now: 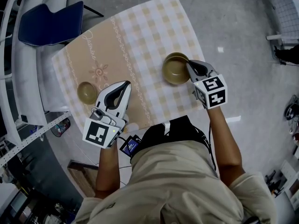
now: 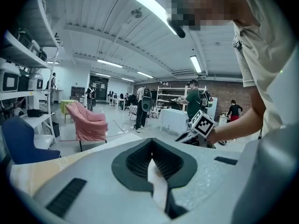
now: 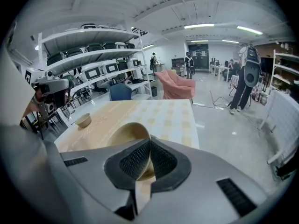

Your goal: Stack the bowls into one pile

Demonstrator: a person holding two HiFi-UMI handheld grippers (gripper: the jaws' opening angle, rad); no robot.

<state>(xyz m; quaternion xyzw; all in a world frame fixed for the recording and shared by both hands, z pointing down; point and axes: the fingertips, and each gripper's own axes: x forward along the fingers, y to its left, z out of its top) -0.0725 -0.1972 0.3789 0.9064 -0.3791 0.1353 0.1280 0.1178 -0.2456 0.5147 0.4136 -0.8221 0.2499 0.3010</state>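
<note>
Gripping the rim of the larger bowl (image 1: 174, 71), the right gripper (image 1: 190, 68) has its two jaws closed on the bowl's thin wall. In the right gripper view the pale wall stands between the dark ribbed pads (image 3: 135, 160), and the bowl looks tilted. Whether its bottom touches the table (image 1: 140, 36) cannot be told. This bowl is over the right part of the table, close to the edge on the person's side.

The smaller bowl (image 1: 87, 91) stands upright on the left part of the table, on the beige stripe of the checked cloth, well apart from the larger bowl. It is empty.

The left gripper (image 1: 125, 84) is over the table's near edge, just beside the smaller bowl and not touching it. Its jaws are together at the tips and hold nothing, as the left gripper view shows.

A blue chair (image 1: 49, 22) stands beyond the far left corner of the table. A pink armchair (image 3: 176, 85) stands on the floor further behind the table.
</note>
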